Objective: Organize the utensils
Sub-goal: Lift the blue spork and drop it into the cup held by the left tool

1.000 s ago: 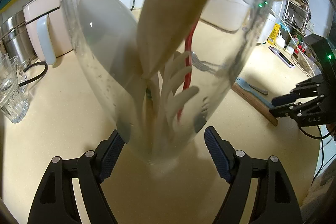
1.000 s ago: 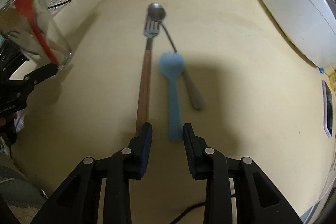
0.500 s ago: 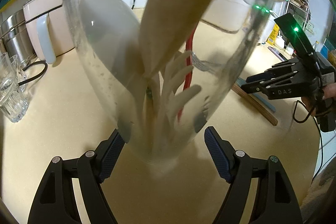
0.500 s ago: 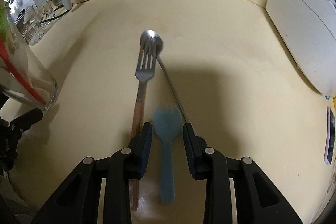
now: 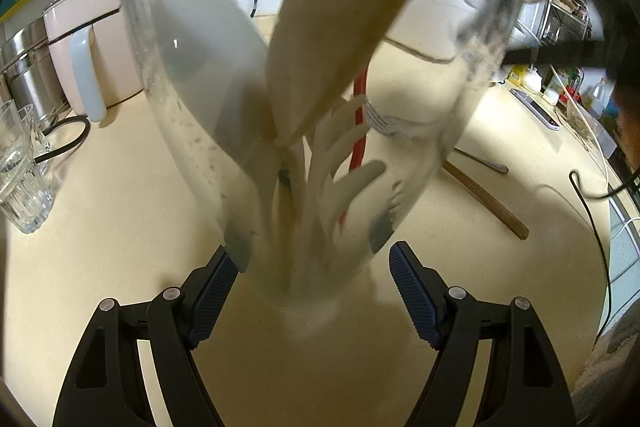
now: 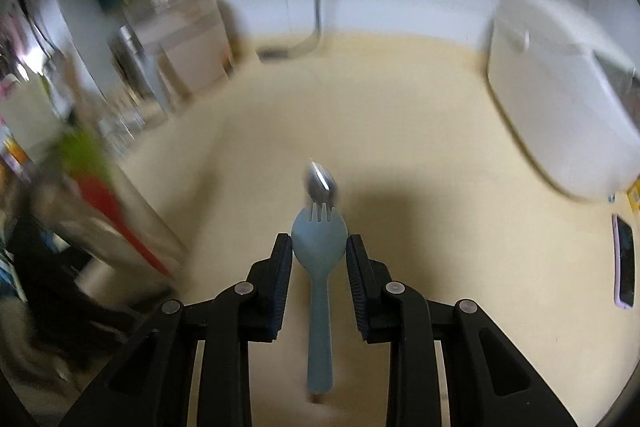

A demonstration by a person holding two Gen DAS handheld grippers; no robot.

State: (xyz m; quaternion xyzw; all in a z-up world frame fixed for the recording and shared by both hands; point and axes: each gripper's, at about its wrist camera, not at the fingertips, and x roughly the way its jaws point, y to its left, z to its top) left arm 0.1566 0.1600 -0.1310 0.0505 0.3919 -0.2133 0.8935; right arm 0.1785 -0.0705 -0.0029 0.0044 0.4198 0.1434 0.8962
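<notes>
- On beige countertop (image 5: pixel 100 247): everything below, kitchen wall behind.
- White lidded appliance (image 6: pixel 560 115) at back right of counter, well apart from utensils; blurred.
- Clear glass jar (image 5: pixel 192 131) filling left wrist view, base between the left claw's fingers, top leaning toward camera.
- Pale pink appliance with light blue handle (image 5: pixel 80 39) far left, steel pot (image 5: pixel 24 75) just beside it.
- Left gripper (image 5: pixel 310 255): clamped on the jar near its base, pad tips showing grey-blue through the glass on both sides.
- Right gripper (image 6: pixel 319 247): clamped on blue spork, jaws just been closing in, pads against both edges of its bowl; raised off the counter.
- Inside jar: wide wooden spatula (image 5: pixel 340 27) leaning right, white spoon (image 5: pixel 200 67) against left wall, white slotted server (image 5: pixel 344 155) and red utensil (image 5: pixel 359 115) behind.
- Ribbed drinking glass (image 5: pixel 20 187) at left edge, more glasses behind it.
- Wooden-handled fork (image 5: pixel 484 199) flat on counter right of jar, tines seen through the glass.
- Blue spork (image 6: pixel 319 291) held lengthwise between right fingers, tines forward, handle toward camera, clear of counter.
- Metal spoon (image 6: pixel 320 183) lying on counter past spork tines, blurred; handle just beside fork.
- Phone (image 6: pixel 624 259) flat at right counter edge.
</notes>
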